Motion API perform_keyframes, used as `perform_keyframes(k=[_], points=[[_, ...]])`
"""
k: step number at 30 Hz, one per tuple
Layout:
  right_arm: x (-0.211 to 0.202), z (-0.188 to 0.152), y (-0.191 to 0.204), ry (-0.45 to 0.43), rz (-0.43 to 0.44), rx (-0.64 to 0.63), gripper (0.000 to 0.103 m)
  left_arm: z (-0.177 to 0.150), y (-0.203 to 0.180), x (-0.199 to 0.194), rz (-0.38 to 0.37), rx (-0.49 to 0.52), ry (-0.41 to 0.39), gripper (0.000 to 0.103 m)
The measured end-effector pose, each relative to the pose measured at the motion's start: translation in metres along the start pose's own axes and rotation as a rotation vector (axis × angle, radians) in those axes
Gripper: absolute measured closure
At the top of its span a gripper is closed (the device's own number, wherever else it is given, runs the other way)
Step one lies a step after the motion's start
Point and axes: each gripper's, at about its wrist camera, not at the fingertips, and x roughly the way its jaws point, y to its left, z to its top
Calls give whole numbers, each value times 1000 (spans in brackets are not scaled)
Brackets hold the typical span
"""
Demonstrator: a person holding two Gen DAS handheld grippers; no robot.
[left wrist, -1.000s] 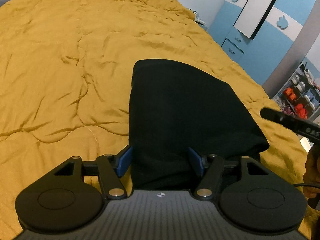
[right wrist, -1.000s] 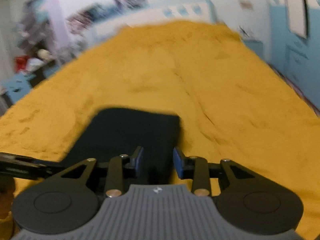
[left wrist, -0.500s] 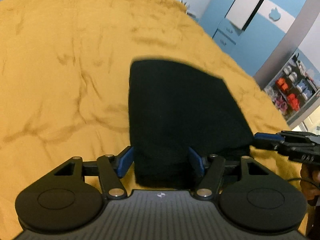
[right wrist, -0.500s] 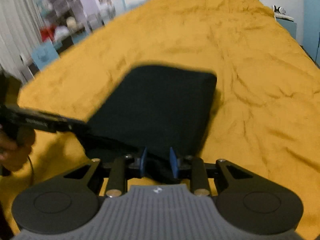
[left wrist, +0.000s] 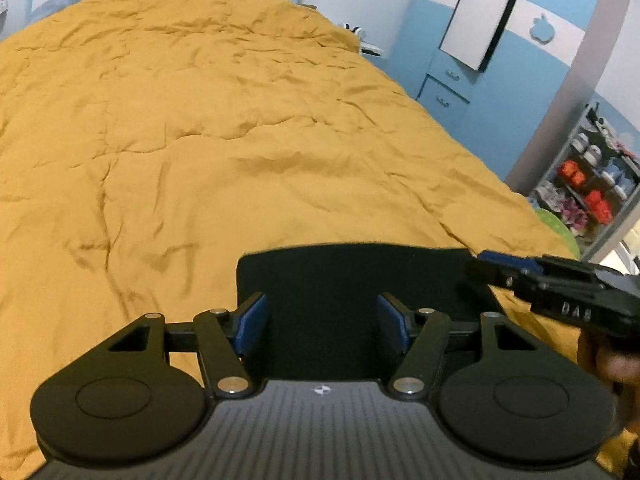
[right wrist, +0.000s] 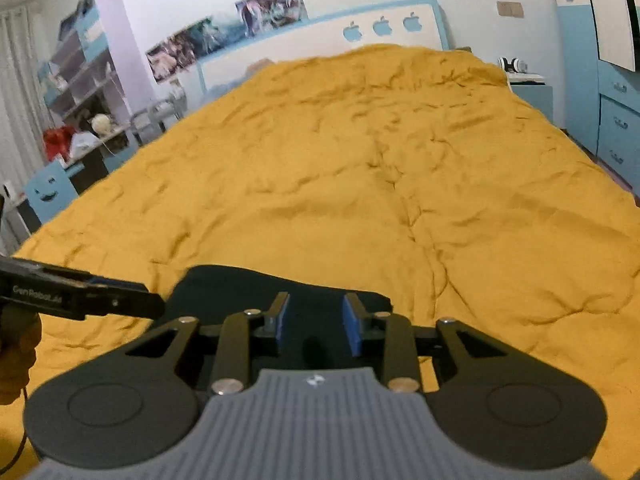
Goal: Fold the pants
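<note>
The left gripper (left wrist: 322,328) has its blue pads (left wrist: 250,326) spread wide, with only dark cloth lying between and below them; nothing is pinched. The right gripper (right wrist: 314,328) stands about half open, its pads (right wrist: 352,330) parted over the same cloth, also gripping nothing that can be seen.

Under both lies the folded black pants (left wrist: 352,280), a compact dark block on the mustard-yellow bedspread (left wrist: 200,120), near the bed's closest edge. In the left wrist view its far edge runs straight across, so the visible part reads wider than deep; the near part is hidden behind each gripper's body, so its true long axis cannot be told. Folds and seams are lost in the blackness.

The right gripper's tip (left wrist: 504,266) enters the left view at the block's far right corner; whether it touches is unclear. The blue wardrobe (left wrist: 500,92) stands beyond the bed.
</note>
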Motion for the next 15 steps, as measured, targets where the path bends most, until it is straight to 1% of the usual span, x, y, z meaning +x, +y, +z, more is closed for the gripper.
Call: perform_keyframes(k=[2,3,7,9,11,13,15], points=[[6,-1,1,2,3,-9,77,1,1,8,-5,4,-10,30],[12,0,4,-2,19,-29,77,1,-2,12,-3,15,-19,30],[26,5,10,-6,45,-67,77,3,-11,22,7,88,-52,30],[34,6,12,10,48,-84,77,5,-16,29,49,127,-48,30],[45,2,11,49,36,-84,79,6,-19,39,103,157,-24,30],[47,1,9,63,26,-83,81,7,-14,47,129,150,5,30],[49,-2,4,82,-8,-84,89,9,-4,49,142,120,15,30]])
